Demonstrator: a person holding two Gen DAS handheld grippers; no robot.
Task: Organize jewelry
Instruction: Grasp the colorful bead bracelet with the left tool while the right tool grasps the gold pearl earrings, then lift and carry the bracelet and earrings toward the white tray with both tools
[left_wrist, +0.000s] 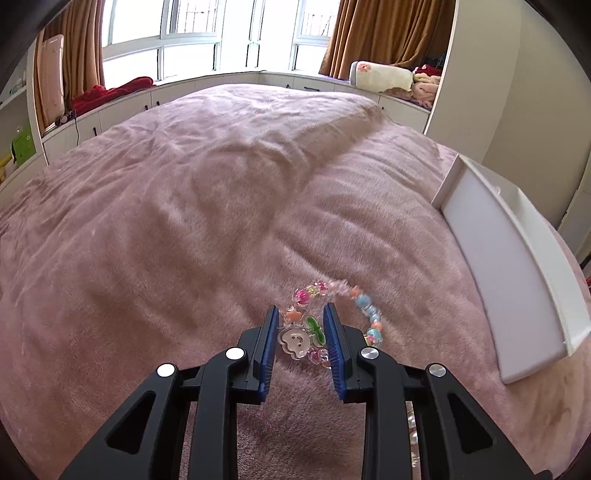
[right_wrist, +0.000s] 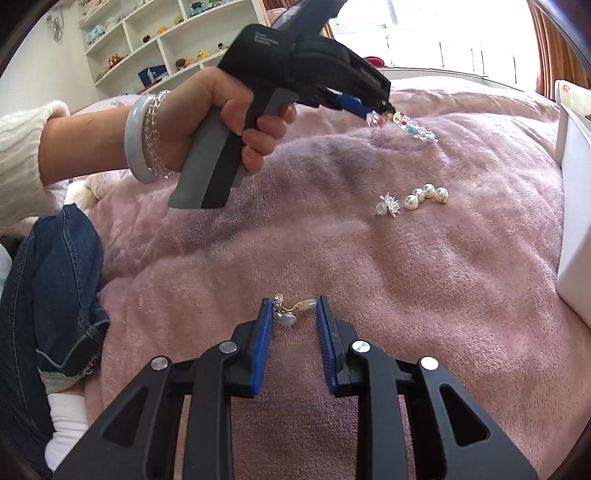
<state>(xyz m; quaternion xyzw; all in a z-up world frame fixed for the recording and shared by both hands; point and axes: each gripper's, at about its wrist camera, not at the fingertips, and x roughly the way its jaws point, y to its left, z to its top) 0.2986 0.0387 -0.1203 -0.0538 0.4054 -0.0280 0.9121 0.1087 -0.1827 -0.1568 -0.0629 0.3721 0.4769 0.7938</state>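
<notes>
Bed cover (left_wrist: 207, 206): I see pink plush fabric spread under and ahead of both my tools, creased all over.

White box (left_wrist: 491, 266): an open shallow box lying on the cover ahead and to the right of my left tool; in the right wrist view its wall (right_wrist: 576, 236) stands at the far right of my right tool.

Person's hand (right_wrist: 221, 122): it grips the left tool's handle, up and to the left of my right tool, with a pale bangle and a clear bead string on the wrist and a white knit sleeve behind.

Left gripper (left_wrist: 301, 325): I have it clenched on the bead bracelet, both blue pads pressing its charms. In the right wrist view its tip (right_wrist: 373, 110) sits above the cover with the beads hanging from it.

Bead bracelet (left_wrist: 364, 306): a multicoloured loop, one part between my left pads, the rest curving ahead and right of the fingertips.

Right gripper (right_wrist: 291, 314): pads narrowed around the gold earring; the left pad touches it, but I cannot tell whether the right pad does.

Gold earring (right_wrist: 291, 310): between my right fingertips, with pale stones and a sparkly top.

Pearl earring (right_wrist: 426, 195): a row of pearls on the cover ahead and right of my right tool.

Silver earring (right_wrist: 388, 203): spiky, just left of the pearls.
</notes>
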